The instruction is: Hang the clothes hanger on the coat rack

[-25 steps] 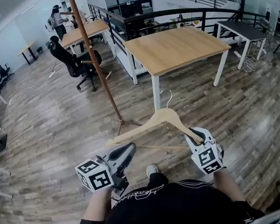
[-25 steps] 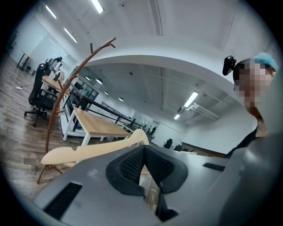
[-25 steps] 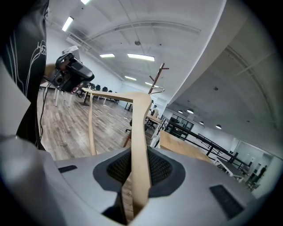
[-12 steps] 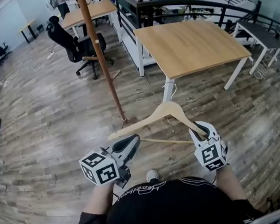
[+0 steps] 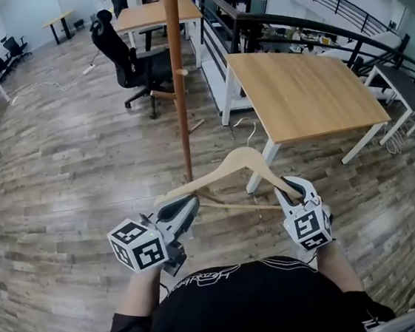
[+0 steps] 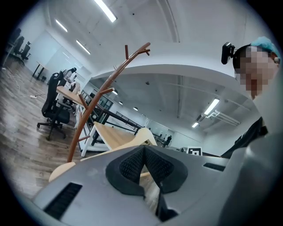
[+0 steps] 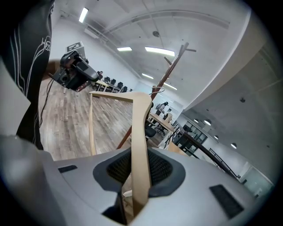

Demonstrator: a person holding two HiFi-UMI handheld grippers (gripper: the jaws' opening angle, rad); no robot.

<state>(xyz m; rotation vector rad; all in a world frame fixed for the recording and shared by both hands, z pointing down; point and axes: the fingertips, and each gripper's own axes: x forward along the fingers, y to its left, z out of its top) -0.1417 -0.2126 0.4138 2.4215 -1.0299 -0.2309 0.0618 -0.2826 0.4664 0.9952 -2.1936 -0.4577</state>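
Right claw [image 5: 292, 189] clamped tight on one arm of the hanger [image 5: 240, 162], held out front, near the rack [image 5: 179, 90] pole. Left claw [image 5: 177, 210] pinched closed, empty, by the hanger's other tip.

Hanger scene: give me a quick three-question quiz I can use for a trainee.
1. True or false: the hanger already hangs on the coat rack.
2. Which gripper is clamped on the hanger's arm? A) left gripper B) right gripper
3. In the head view, what furniture stands just right of the coat rack?

Key: 1 false, it is held low in front of the person; 2 B; 3 a wooden table.
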